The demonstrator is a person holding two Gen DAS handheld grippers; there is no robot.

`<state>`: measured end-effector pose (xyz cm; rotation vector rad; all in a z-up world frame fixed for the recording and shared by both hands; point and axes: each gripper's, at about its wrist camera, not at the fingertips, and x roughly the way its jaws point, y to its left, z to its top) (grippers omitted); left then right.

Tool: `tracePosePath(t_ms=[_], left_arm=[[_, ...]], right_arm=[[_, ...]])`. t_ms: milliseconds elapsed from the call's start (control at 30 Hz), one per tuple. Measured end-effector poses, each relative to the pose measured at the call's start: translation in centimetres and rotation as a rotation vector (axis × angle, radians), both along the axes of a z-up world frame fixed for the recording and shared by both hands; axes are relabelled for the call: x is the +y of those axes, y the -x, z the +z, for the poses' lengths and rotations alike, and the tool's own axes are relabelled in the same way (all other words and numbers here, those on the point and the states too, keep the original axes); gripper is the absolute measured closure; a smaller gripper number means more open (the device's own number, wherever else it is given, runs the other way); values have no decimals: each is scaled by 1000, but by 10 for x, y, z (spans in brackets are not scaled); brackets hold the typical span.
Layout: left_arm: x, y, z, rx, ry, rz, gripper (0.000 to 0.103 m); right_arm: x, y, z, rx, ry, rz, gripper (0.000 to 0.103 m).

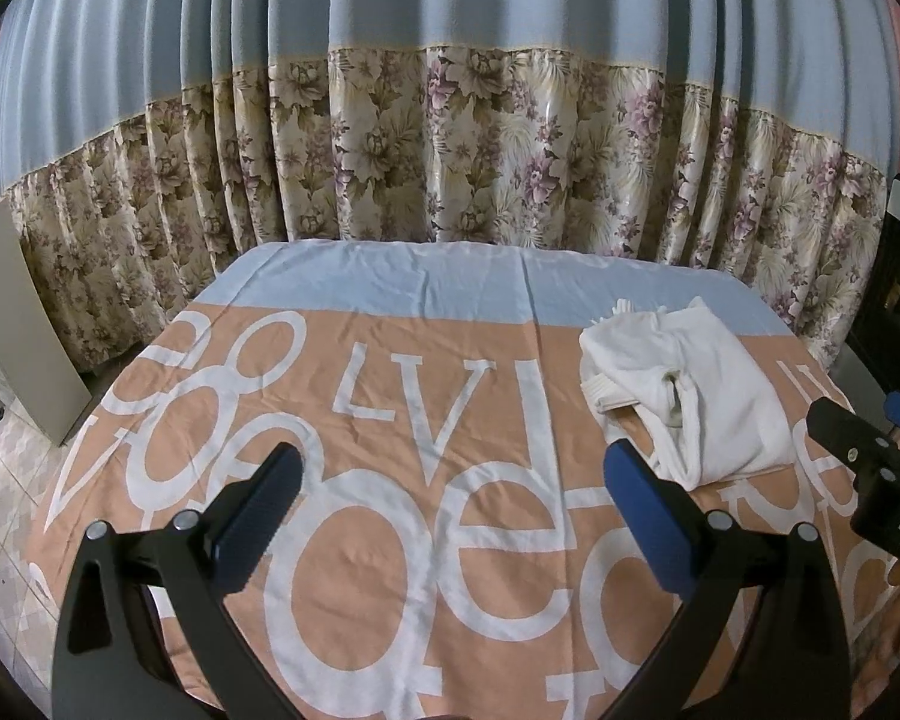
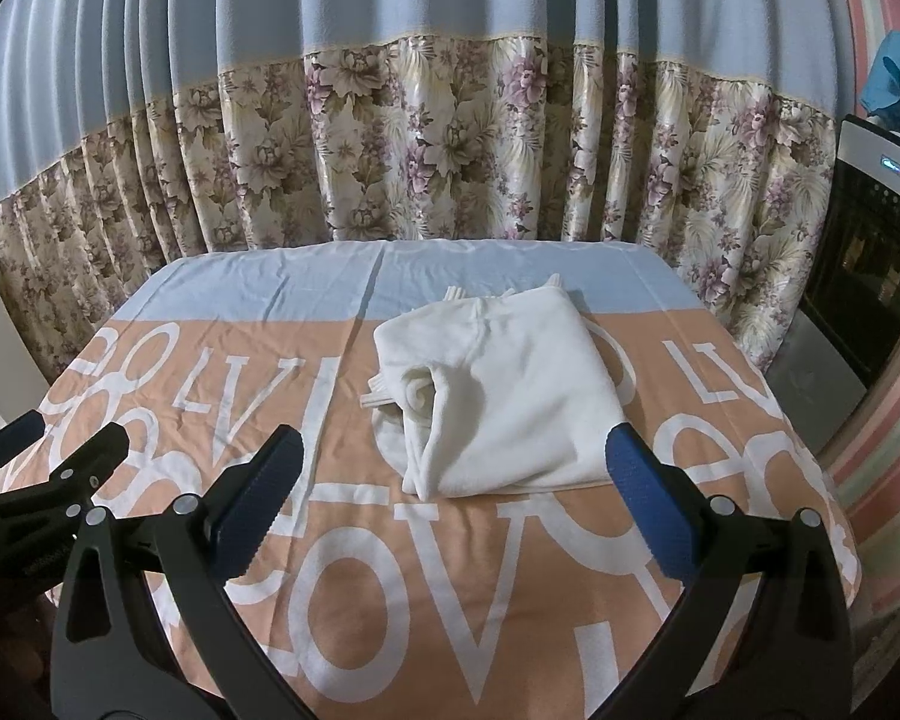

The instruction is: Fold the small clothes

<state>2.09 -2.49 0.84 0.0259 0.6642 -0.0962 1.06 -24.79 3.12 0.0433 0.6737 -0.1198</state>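
Observation:
A white garment (image 2: 504, 396) lies folded in a rough bundle on the table's peach, blue and white lettered cloth (image 2: 390, 570). In the left wrist view it lies at the right (image 1: 690, 384). My right gripper (image 2: 456, 480) is open and empty, above the cloth just in front of the garment. My left gripper (image 1: 453, 492) is open and empty over the middle of the cloth, left of the garment. The right gripper shows at the right edge of the left wrist view (image 1: 864, 456). The left gripper shows at the left edge of the right wrist view (image 2: 48, 456).
A blue and floral curtain (image 2: 438, 138) hangs close behind the table. A dark appliance (image 2: 876, 252) with a blue cloth on top stands at the right. A beige board (image 1: 18, 324) leans at the left over a tiled floor (image 1: 6, 492).

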Motion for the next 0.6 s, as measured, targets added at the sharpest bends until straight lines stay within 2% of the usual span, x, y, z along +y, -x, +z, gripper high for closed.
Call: tracePosePath(t_ms=[367, 600], left_arm=[[1, 0, 2, -3, 3, 8, 2], [-3, -1, 4, -24, -22, 26, 2]], right_arm=[[-1, 0, 1, 0, -3, 2, 3], [0, -1, 3, 1, -3, 2, 3]])
